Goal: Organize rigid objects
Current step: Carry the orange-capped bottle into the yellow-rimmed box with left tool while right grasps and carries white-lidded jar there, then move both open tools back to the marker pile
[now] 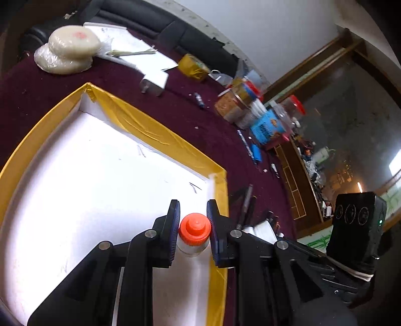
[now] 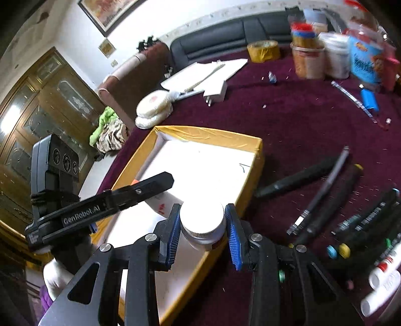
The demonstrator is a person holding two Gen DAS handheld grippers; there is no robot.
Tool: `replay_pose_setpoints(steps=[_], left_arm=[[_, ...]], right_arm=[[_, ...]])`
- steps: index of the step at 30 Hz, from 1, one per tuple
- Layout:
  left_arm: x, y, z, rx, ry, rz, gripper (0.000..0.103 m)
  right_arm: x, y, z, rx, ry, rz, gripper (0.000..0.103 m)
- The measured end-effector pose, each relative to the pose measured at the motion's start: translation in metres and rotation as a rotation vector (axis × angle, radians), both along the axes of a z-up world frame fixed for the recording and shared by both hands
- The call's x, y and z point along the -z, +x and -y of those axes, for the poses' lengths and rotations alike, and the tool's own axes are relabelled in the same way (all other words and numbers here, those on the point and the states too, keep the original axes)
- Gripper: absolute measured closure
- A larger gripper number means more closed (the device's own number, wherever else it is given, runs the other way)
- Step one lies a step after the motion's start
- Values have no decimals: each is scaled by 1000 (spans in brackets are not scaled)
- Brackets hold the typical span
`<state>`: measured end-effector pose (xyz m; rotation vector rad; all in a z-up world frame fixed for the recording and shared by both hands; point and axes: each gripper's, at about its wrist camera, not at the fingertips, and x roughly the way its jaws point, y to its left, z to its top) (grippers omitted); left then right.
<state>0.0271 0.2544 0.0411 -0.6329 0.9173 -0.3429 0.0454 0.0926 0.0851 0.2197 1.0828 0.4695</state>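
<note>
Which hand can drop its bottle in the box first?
Probably the left. The left gripper holds its orange-capped bottle over the white floor of the box, while the right gripper and its white-capped bottle sit at the box's near edge.

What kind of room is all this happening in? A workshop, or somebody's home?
Most likely a home living room, used as a workspace. A black sofa stands behind the maroon-covered table, a framed picture hangs on the wall, and carved wooden doors stand to one side.
</note>
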Motion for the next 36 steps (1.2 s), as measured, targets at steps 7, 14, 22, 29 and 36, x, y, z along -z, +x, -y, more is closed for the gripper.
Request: replay_pose_setpoints(steps=[7,14,22,29,36], left_arm=[[8,0,-14,-54,-39,-22,50],[-18,-19,-22,-84,-27,32,49],[-56,-33,53,75,131,155,40],[-37,-13,138,207,272,99,40],[-9,30,190,231,471,63,40]], right_arm=[[20,38,-26,-2,-63,-72,70],[0,44,-7,51,-51,-21,68],[-51,-26,96,271,-145,369,13],[-16,-56,221,543,-60,279,13],[21,-68,281,648,43,230,13]])
